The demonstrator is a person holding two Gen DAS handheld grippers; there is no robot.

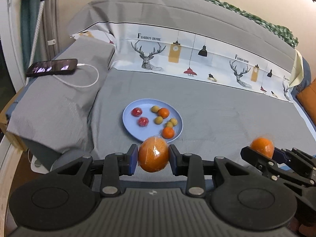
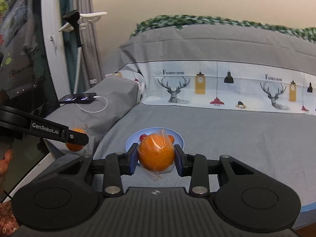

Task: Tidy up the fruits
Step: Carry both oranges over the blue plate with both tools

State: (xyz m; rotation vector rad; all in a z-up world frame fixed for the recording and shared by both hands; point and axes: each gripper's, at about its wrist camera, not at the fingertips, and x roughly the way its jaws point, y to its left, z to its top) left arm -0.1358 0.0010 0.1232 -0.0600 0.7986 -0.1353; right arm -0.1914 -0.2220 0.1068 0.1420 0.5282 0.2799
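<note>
**A:** Status? Biggest risk first.

**B:** Bed [image 1: 227, 108] is the worst of it. Soft grey sheet, nothing firm under the blue plate [image 1: 129, 126]. If I press down when I set fruit in, I'd expect the plate to tip and the round stuff to roll off the rim.

**A:** Plate load?

**B:** Centre of the left wrist view: two red fruits at its left, small tan ones and two small oranges [image 1: 163, 112] at its right. Near edge is already crowded. Anything dropped there likely knocks the small orange by the rim.

**A:** What are you holding?

**B:** Left gripper [image 1: 153, 157] is clamped narrow on a wrapped orange [image 1: 153, 155], blue fingers [image 1: 132, 159] pressing both sides. Right gripper [image 2: 156, 155] the same on a second wrapped orange [image 2: 156, 154]. Both sit low centre of their own views, above the near side of the plate.

**A:** Grip secure?

**B:** Not sure. Each one is in clear film, loose at the top and trailing below on the right one. Film over round skin could slip, or snag a finger on release and drag the fruit.

**A:** Grippers clashing?

**B:** Possible. Right gripper shows at the lower right of the left view, close by. Both heading for one plate, so go one at a time.

**A:** Anything small?

**B:** Phone [image 1: 52, 67] and its cable, upper left on the pillow. Well apart.
</note>
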